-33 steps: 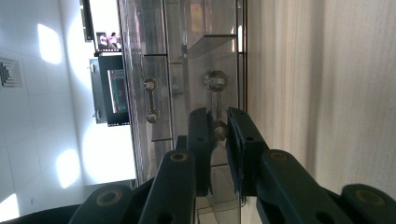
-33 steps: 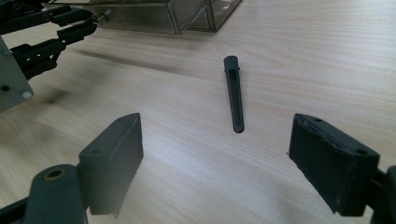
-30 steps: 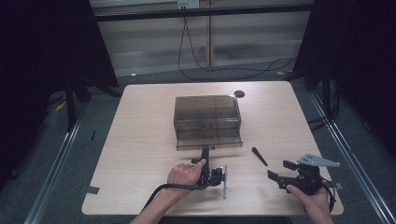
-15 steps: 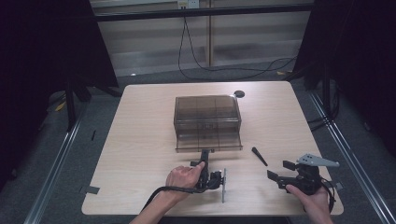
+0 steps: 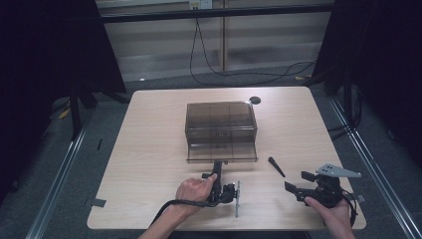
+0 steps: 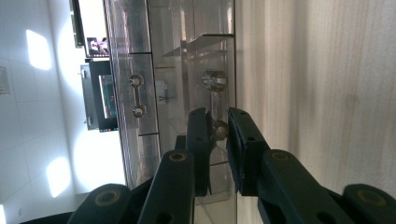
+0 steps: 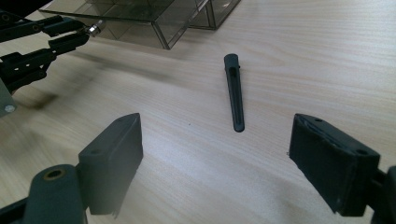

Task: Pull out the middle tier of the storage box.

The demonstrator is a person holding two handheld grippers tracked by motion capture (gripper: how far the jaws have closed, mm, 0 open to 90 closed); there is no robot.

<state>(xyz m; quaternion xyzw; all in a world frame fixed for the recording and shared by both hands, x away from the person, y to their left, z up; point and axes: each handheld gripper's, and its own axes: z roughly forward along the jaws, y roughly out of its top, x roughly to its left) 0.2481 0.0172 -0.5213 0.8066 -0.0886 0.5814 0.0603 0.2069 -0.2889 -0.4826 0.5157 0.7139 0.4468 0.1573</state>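
Little changed against the earlier high views: both hands in the same spots near the front edge of the table (image 5: 149, 149), drawer pulled out just as far, black clip lying at the same slant. Left gripper (image 5: 217, 168) turned on its side, jaws pinched on the small metal knob (image 6: 219, 129) of the drawer (image 5: 221, 152), one pad to either side of it, the knob caught near the pad tips in the left gripper view. Drawer drawn partway out of the bottom of the smoky clear plastic box (image 5: 221, 122), straight ahead of those jaws; see-through brownish walls, inner dividers faintly visible, a second knobbed handle (image 6: 136, 95) showing higher up the box front in the same view. Right gripper (image 5: 299, 183) held low over the table, jaws spread wide with nothing between them. Black clip (image 7: 233, 91) flat on the wood just ahead of those open jaws, between them in line of sight but not touched; long, narrow, tapering, the blunt hinged end away from the gripper, the thin tip nearer. Clip near the drawer's front corner, apart from it. Left gripper's jaws on the knob seen at the upper left of the right gripper view.
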